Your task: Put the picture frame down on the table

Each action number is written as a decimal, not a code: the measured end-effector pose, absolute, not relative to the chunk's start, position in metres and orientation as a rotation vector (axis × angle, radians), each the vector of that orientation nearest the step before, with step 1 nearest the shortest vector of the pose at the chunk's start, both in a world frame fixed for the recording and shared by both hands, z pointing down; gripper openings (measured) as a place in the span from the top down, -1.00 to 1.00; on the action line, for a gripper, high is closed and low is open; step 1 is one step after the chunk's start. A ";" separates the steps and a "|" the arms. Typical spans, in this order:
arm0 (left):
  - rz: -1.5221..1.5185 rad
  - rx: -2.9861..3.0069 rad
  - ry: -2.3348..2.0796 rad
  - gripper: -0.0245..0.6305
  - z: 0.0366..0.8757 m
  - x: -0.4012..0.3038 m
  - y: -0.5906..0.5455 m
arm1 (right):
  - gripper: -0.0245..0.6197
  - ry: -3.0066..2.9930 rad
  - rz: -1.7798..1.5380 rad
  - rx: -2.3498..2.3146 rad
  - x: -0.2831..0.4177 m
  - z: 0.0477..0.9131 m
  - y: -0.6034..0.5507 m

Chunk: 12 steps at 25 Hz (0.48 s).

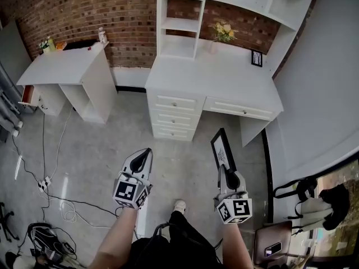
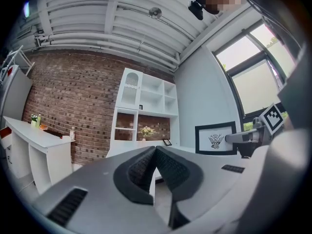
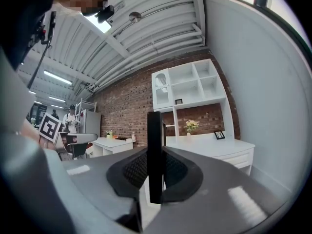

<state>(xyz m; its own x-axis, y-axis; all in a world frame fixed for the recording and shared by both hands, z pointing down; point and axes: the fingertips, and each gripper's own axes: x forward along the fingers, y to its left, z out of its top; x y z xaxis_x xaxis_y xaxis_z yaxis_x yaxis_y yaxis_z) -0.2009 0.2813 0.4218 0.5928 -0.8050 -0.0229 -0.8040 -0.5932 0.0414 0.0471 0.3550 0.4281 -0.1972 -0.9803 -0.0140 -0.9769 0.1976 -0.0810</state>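
On either side of the person's pale shoe [image 1: 179, 207], the left gripper [image 1: 147, 152] and right gripper [image 1: 222, 170] are pale grey shells with black ribbed pads [image 2: 141, 172], each bearing a cube [image 1: 130, 192] of black-and-white square markers, with dark trousers [image 1: 179, 242] below the shoe.

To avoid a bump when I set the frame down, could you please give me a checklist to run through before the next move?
1. Grip of the right gripper on the picture frame: ok, clamped.
2. Picture frame upright, edge-on between the jaws: ok.
3. The left gripper shut and empty: ok.
4. Bare space on the white desk: ok.
5. The flower vase and small frame at the desk's back, away from its front: ok.
6. Picture frame above the desk: not ok, it is over the floor before the drawers.
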 end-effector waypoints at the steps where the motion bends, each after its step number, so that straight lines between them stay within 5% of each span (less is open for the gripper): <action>1: -0.063 2.775 -1.408 0.94 0.421 -0.196 0.273 | 0.80 2.392 -0.085 -1.946 0.051 0.429 0.346; 12: -0.069 2.769 -1.426 0.95 0.418 -0.143 0.194 | 0.80 2.408 -0.109 -1.919 0.097 0.436 0.267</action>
